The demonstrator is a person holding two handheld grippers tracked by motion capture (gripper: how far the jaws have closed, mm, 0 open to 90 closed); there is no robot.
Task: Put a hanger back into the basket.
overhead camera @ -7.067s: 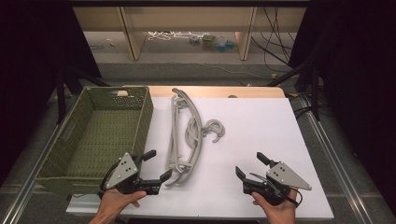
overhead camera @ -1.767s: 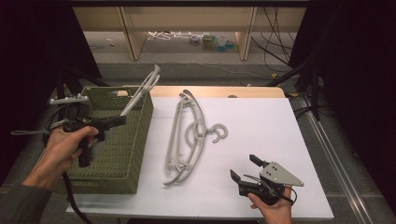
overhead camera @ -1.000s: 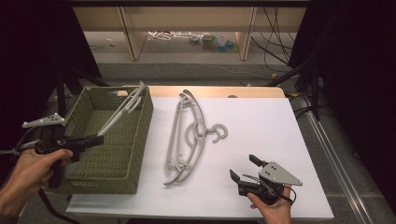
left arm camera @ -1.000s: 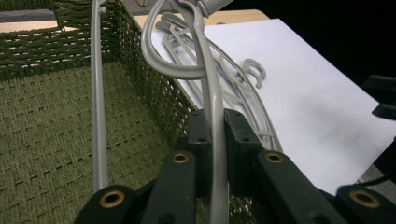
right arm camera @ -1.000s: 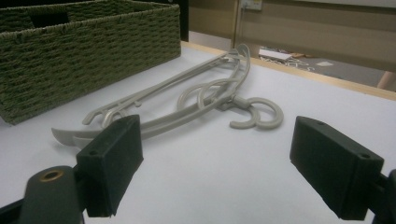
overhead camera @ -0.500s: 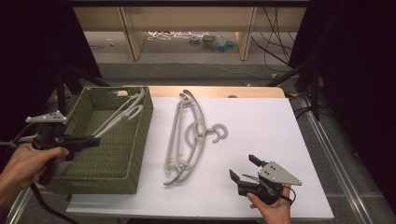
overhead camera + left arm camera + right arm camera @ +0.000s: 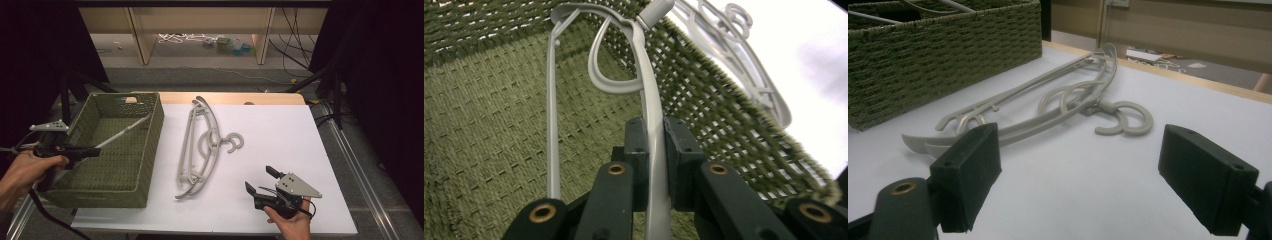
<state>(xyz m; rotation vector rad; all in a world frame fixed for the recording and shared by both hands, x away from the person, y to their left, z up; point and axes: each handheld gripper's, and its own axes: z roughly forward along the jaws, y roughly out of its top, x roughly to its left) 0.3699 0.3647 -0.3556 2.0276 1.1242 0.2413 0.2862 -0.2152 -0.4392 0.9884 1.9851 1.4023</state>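
My left gripper (image 7: 93, 150) is shut on one arm of a grey plastic hanger (image 7: 123, 133), held over the left rim of a green woven basket (image 7: 156, 131). The hanger slants down into the basket, its far end near the right wall. In the left gripper view the pads clamp the hanger (image 7: 651, 105) above the basket floor (image 7: 484, 125). More grey hangers (image 7: 198, 150) lie stacked on the white table (image 7: 285, 130), their hooks pointing right. My right gripper (image 7: 260, 178) rests open near the table's front edge, with the hangers (image 7: 1048, 107) lying well beyond its jaws.
The basket (image 7: 948, 50) takes up the table's left side. A wooden strip (image 7: 260, 98) runs along the far edge. Black stand legs (image 7: 330, 85) flank the table, and a shelf frame (image 7: 142, 40) with cables and small items stands on the floor behind.
My left gripper has come down and to the right with the hanger, whose far end has sunk from above the rim into the basket. The right gripper has stayed put.
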